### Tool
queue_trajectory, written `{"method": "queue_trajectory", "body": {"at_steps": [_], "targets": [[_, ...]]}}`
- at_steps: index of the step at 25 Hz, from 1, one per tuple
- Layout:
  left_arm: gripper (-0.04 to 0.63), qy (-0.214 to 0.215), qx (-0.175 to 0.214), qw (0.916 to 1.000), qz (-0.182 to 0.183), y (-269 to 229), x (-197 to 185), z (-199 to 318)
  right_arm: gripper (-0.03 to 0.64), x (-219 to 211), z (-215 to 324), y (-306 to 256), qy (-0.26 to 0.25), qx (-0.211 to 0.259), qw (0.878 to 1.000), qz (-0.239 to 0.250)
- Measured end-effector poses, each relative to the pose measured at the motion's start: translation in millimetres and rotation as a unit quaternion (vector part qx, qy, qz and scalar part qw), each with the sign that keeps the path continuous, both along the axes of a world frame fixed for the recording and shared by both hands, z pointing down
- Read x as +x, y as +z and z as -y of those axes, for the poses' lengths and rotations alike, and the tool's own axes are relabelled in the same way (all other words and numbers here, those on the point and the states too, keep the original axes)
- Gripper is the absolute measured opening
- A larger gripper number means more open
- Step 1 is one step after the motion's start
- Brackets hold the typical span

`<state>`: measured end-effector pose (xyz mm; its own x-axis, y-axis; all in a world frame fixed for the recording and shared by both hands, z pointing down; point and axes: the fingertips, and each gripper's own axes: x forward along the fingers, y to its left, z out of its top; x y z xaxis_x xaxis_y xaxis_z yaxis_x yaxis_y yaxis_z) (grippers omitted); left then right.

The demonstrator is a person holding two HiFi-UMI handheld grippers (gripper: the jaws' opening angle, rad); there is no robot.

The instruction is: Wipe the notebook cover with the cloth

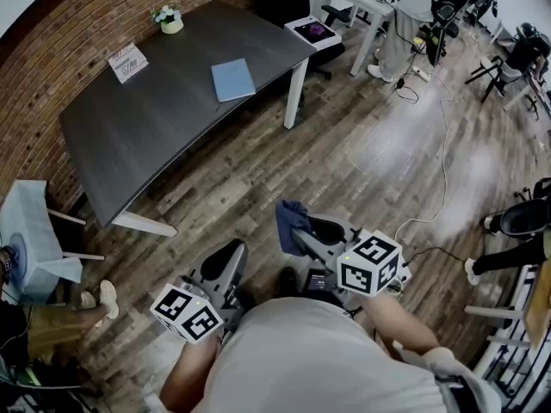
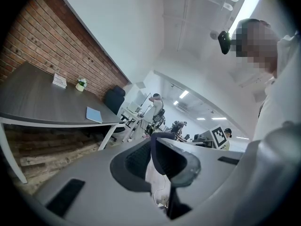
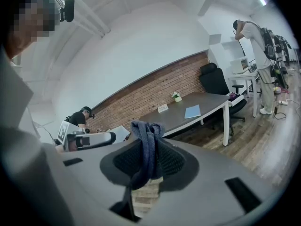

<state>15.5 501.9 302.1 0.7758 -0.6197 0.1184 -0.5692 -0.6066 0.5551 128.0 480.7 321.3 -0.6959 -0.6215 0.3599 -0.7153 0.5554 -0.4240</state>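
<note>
A light blue notebook (image 1: 232, 79) lies closed on the dark grey table (image 1: 155, 119), far ahead of me across the wood floor. It also shows small in the left gripper view (image 2: 94, 115) and the right gripper view (image 3: 193, 111). My right gripper (image 1: 303, 229) is held near my body, shut on a dark blue cloth (image 1: 290, 217). The cloth (image 3: 147, 147) hangs bunched between the jaws (image 3: 149, 135). My left gripper (image 1: 229, 261) is also close to my body, its jaws (image 2: 153, 145) pressed together with nothing in them.
On the table stand a small card sign (image 1: 127, 62) and a flower pot (image 1: 170, 19). A black chair (image 1: 317, 33) sits at the table's right end. A person (image 1: 413, 11) stands at a white desk beyond. Cables (image 1: 443, 170) run over the floor. Another person (image 1: 52, 325) sits at my left.
</note>
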Motion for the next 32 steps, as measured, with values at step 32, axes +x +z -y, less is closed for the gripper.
{"method": "queue_trajectory", "body": {"at_steps": [32], "targets": [[0.041, -0.030, -0.027, 0.9990, 0.019, 34.3, 26.1, 74.1, 0.110, 46.7, 92.3, 27.0, 0.005, -0.039, 0.999, 0.017]]}}
